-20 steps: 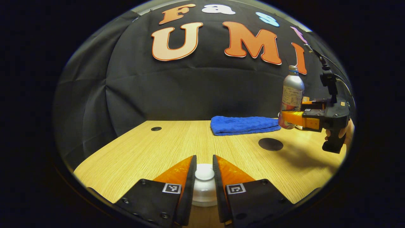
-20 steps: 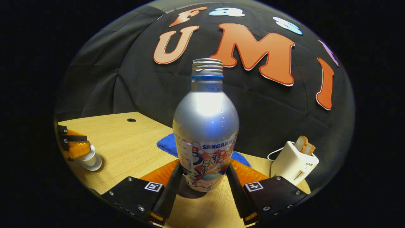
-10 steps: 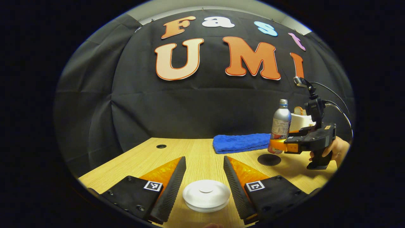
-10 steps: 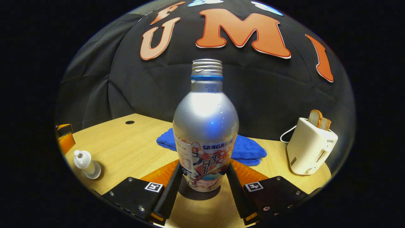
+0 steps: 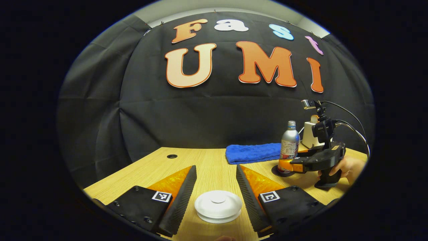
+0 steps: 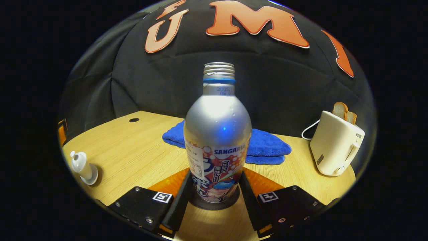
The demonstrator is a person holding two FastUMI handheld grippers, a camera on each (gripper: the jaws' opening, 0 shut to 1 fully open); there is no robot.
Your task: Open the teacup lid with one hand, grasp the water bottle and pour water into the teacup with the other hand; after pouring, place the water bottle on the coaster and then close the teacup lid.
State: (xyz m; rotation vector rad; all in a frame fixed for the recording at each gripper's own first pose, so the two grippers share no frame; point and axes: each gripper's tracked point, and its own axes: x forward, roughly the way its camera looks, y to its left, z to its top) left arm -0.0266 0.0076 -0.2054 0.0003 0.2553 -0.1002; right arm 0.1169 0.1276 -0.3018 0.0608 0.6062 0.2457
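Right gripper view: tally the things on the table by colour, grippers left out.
White: 2, the teacup and the toaster.
Blue: 1, the towel.
Silver: 1, the water bottle.
Black: 1, the coaster under the bottle.
Total: 5.
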